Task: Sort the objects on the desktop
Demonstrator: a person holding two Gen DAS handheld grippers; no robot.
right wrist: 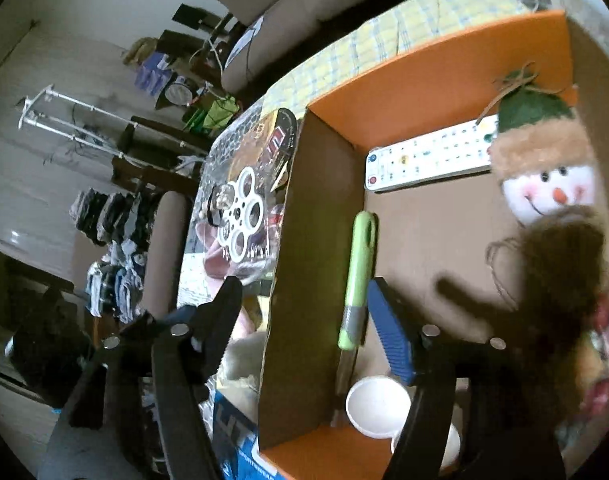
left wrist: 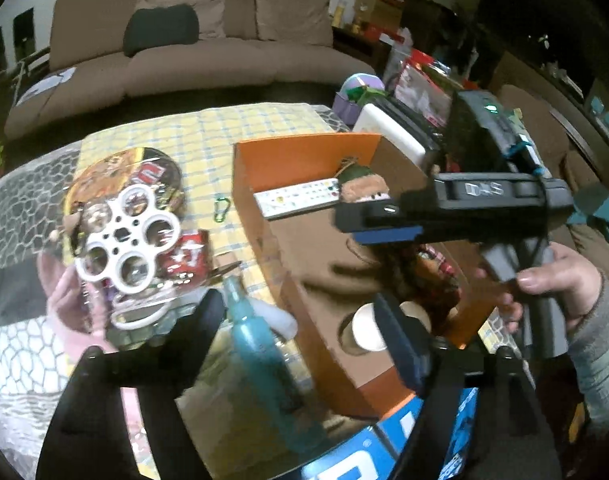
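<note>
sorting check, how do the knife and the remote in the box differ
The knife has a green handle and is narrow; the remote is white, wider, and covered in small buttons. The knife lies along the box's side wall near the cups; the remote lies across the far end, beside the snowman. Both lie flat inside the box.

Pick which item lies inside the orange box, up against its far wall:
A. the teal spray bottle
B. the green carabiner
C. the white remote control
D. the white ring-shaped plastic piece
C: the white remote control lies on the floor of the orange box along its far wall, beside the snowman plush.
</note>
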